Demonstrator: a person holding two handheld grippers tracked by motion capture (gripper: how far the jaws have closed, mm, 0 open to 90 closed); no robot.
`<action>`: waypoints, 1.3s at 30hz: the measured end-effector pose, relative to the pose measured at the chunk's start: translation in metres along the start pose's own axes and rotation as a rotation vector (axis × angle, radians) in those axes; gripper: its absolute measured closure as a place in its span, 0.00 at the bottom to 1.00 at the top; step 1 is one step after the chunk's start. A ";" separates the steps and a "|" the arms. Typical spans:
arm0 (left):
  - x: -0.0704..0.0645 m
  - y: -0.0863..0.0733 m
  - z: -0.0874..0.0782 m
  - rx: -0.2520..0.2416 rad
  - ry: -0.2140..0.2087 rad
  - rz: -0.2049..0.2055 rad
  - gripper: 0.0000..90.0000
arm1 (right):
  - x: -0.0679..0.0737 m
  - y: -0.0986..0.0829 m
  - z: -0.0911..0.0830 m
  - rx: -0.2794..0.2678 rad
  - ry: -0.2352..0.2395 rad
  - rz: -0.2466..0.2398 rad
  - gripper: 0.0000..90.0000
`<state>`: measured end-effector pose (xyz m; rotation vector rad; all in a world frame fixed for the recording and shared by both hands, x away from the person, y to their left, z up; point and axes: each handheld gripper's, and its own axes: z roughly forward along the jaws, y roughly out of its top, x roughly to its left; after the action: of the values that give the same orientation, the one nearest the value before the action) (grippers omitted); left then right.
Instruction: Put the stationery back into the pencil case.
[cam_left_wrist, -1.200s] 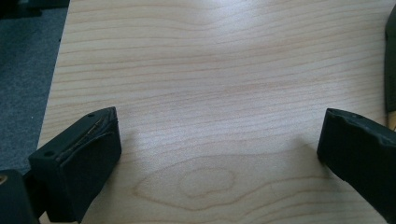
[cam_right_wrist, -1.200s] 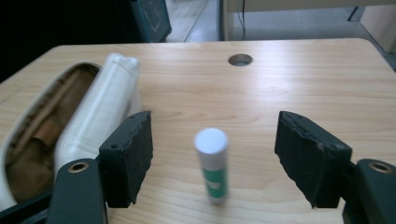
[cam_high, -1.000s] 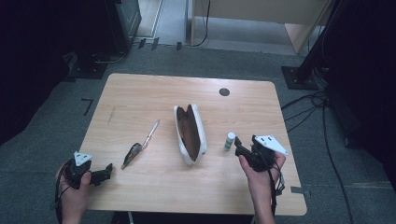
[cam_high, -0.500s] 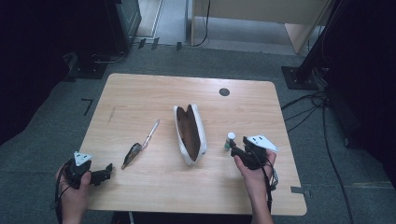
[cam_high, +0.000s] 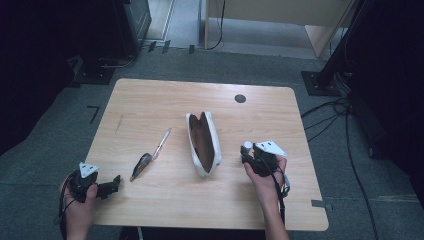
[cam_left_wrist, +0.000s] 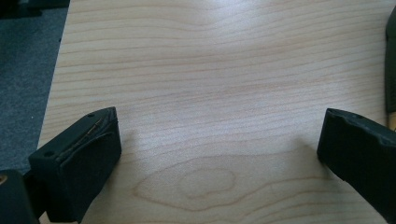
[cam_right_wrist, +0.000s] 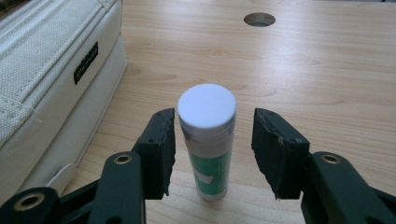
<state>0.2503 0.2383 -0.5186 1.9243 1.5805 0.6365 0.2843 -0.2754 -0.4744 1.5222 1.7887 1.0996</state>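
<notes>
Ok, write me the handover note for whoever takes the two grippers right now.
Right gripper: open, jaws on either side of the upright glue stick; the left jaw looks to touch it, the right is apart. Not gripped yet.
Left gripper: open, over bare table at the near left corner.
The open white pencil case lies mid-table; a pen and a dark clip-like item lie left of it.
Done: nothing visibly packed. Probably left: close on the glue stick, perhaps put items into the case.
</notes>
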 end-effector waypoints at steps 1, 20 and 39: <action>0.000 0.000 0.000 0.000 0.000 0.000 0.00 | 0.000 0.000 0.000 0.000 0.000 0.000 0.56; 0.000 0.000 0.000 -0.001 0.000 -0.001 0.00 | 0.007 0.008 -0.007 -0.037 -0.010 -0.061 0.72; 0.000 0.000 0.000 0.000 0.001 0.000 0.00 | 0.030 0.045 -0.040 -0.095 0.091 -0.075 0.72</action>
<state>0.2503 0.2383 -0.5186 1.9239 1.5807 0.6373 0.2689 -0.2544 -0.4126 1.3590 1.8112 1.2161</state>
